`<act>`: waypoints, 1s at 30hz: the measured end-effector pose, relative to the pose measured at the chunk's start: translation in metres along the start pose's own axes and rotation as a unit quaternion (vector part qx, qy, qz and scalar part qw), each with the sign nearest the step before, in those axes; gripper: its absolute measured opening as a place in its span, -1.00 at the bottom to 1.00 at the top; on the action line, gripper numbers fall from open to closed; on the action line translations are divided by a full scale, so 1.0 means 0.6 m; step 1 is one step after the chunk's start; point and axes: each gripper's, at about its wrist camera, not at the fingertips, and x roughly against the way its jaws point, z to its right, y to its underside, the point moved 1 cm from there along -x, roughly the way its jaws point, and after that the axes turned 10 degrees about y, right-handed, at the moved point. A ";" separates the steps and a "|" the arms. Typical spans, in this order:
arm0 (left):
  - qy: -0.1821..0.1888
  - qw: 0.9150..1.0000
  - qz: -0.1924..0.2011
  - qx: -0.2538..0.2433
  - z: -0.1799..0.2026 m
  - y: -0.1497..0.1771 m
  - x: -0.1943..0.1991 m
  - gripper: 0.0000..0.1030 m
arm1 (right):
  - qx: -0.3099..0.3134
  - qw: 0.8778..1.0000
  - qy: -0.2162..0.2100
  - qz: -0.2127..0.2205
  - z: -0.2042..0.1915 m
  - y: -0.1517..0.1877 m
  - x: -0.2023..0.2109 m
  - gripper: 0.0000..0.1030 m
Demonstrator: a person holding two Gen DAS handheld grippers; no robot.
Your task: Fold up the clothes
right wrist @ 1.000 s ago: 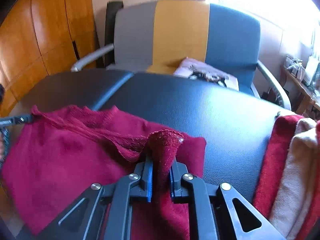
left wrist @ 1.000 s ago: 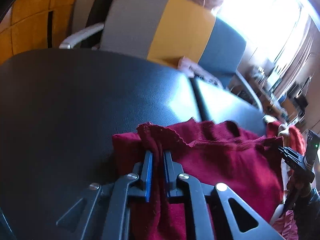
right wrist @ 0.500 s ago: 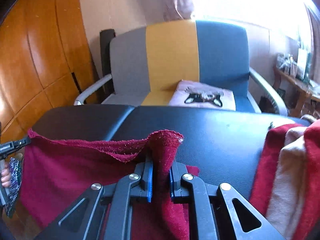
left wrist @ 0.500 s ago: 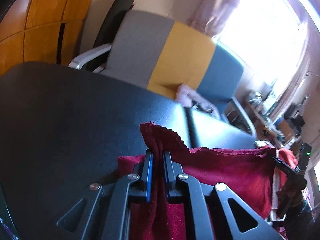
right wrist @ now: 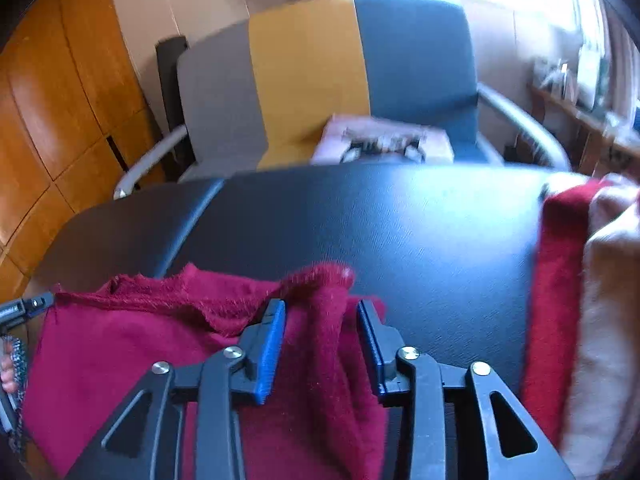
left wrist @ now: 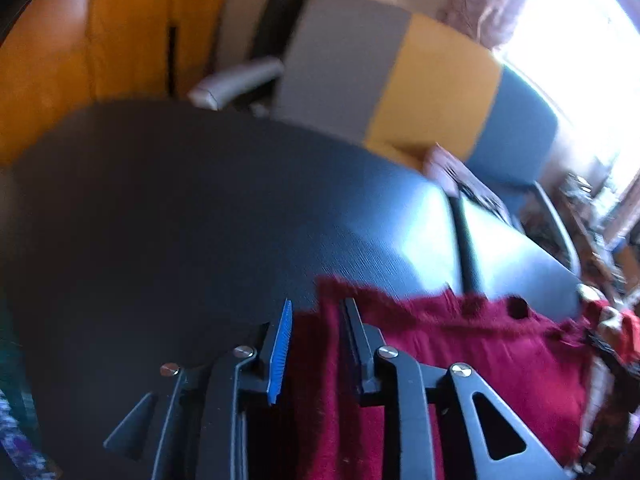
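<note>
A dark red knit garment (left wrist: 492, 344) lies on the black padded table (left wrist: 200, 216). My left gripper (left wrist: 316, 312) is open, its jaws apart around the garment's left corner, which lies slack between them. In the right wrist view the same garment (right wrist: 132, 344) spreads to the left, and my right gripper (right wrist: 322, 314) is open with a raised fold of the right corner standing loose between the jaws. The left gripper's tip (right wrist: 24, 308) shows at the far left edge.
A pile of red and cream clothes (right wrist: 584, 288) lies at the table's right end. Behind the table stands a grey, yellow and blue armchair (right wrist: 320, 76) with a pink printed garment (right wrist: 384, 140) on its seat. Orange wood panels (right wrist: 48, 112) line the left wall.
Both grippers have opened and let go of the garment's corners. The lifted edge has dropped back onto the table, and both views are blurred by motion.
</note>
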 end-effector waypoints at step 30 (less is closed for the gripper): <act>0.098 0.986 -0.063 -0.122 0.098 0.093 -0.115 -0.45 | 0.055 0.996 -0.030 -0.056 -0.091 0.055 -0.097 -0.02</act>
